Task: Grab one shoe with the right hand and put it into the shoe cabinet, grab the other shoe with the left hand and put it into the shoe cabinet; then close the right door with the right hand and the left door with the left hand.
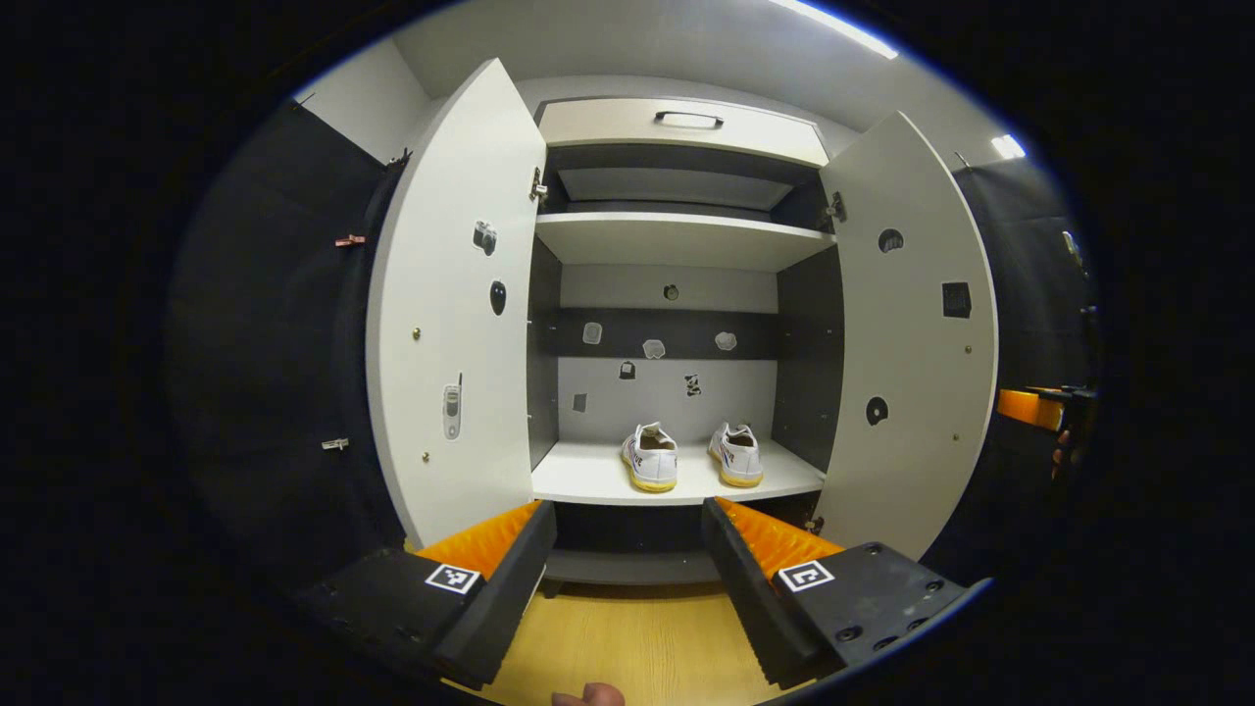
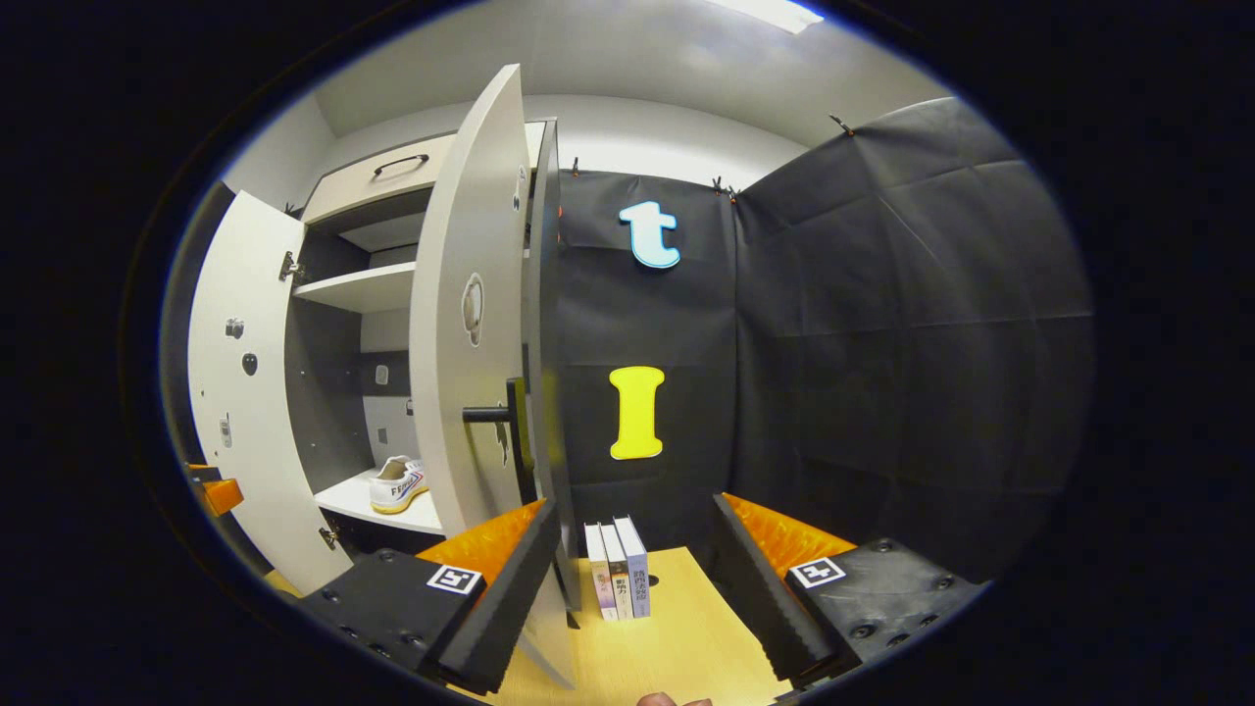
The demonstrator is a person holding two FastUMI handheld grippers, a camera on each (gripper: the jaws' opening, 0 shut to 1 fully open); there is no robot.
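**A:** Where are the shoes?

**B:** Both shoes [image 1: 691, 456] sit side by side on the low shelf [image 1: 588, 479] inside the cabinet [image 1: 677, 127], toes pointing in.

**A:** So what comes next, do you think?

**B:** Shutting the right door [image 2: 469, 324], I think. It stands open, tall and edge-on, just left of the right gripper [image 2: 627, 569]. Its dark knob [image 2: 487, 414] sticks out above the left finger.

**A:** Which gripper is nearer to it?

**B:** The right one. Its fingers are spread wide and hold nothing.

**A:** And the left gripper [image 1: 627, 564]?

**B:** It faces the cabinet's middle, fingers wide, empty too. The left door [image 1: 446, 314] is off to its left.
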